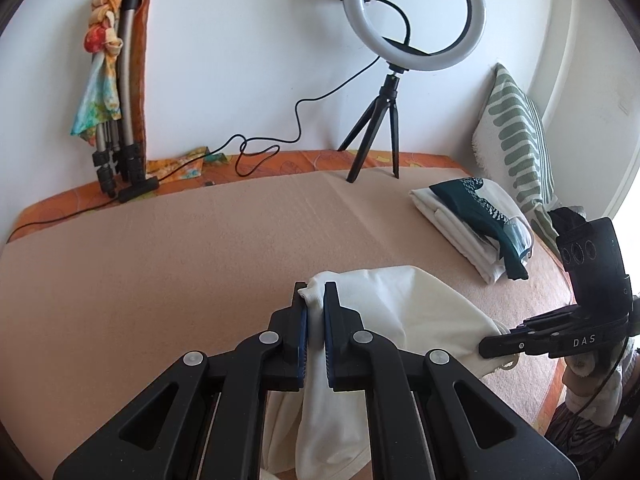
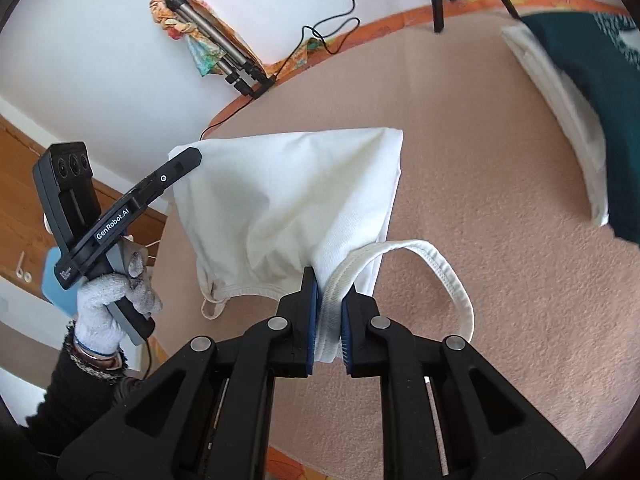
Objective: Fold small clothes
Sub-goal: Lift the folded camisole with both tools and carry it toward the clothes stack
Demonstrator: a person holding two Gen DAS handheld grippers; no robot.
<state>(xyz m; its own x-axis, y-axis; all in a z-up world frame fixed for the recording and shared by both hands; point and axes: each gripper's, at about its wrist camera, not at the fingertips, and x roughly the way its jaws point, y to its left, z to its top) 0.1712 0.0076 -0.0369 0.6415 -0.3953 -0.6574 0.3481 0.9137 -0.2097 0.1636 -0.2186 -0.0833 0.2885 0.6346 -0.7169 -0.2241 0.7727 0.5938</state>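
Observation:
A small white tank top is held above the beige pad, stretched between both grippers. My left gripper is shut on one corner of it; cloth hangs down between its fingers. In the right wrist view the top hangs folded, a strap looping to the right. My right gripper is shut on its ribbed edge. The left gripper shows there pinching the top's far corner. The right gripper shows at the right in the left wrist view.
A stack of folded clothes, white with a dark green piece on top, lies at the back right. A ring light on a tripod, its cable, a folded tripod with scarf and a patterned cushion stand along the wall.

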